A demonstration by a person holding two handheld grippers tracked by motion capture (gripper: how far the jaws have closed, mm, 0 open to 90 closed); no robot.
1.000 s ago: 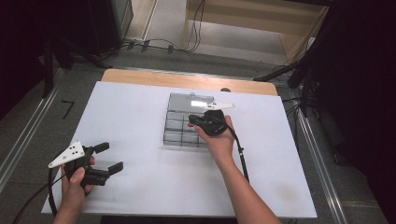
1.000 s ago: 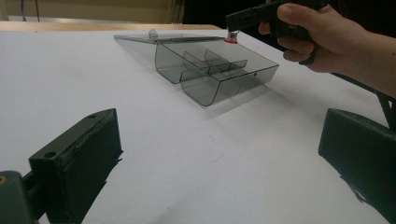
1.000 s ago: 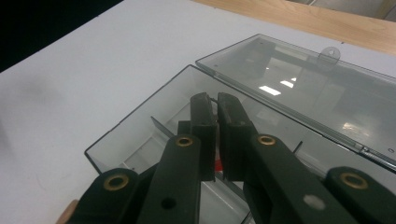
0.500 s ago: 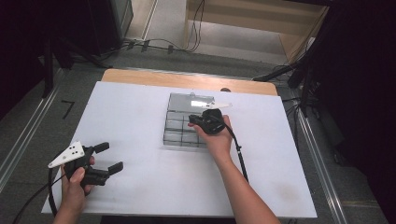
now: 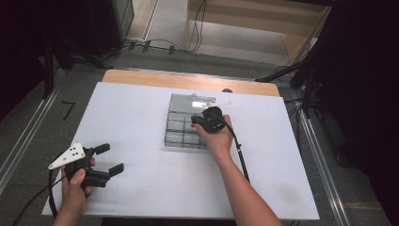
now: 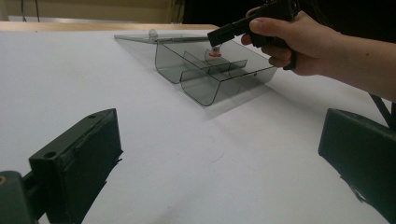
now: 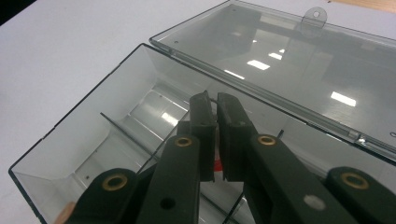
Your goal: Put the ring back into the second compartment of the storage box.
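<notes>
The box [image 5: 184,128] sits a little beyond the middle of the white worktop [image 5: 136,108], with bare surface open on every side and the widest stretch toward the left edge. It is clear smoky plastic, thin-walled, split by low dividers into compartments with rounded floors; its lid [image 5: 192,101] lies folded flat behind it, glossy with ceiling reflections, a small hang tab at its far rim. The worktop is matte white, with a strip of bare wood at its far edge. The right claw [image 5: 196,120] hangs over the box's right side, its black jaws nearly together and pointing down into a compartment. In the left gripper view a small red thing [image 6: 215,54] shows at that claw's tip, just above the dividers; in the right gripper view only a red sliver [image 7: 218,164] peeks between the pads, so its shape is hard to make out, and the jaws hide the floor under them. The left claw [image 5: 107,158] is held near the worktop's near left corner, well apart from the box, jaws wide with nothing between them. Its jaws are cut off by the frame in its own view.
</notes>
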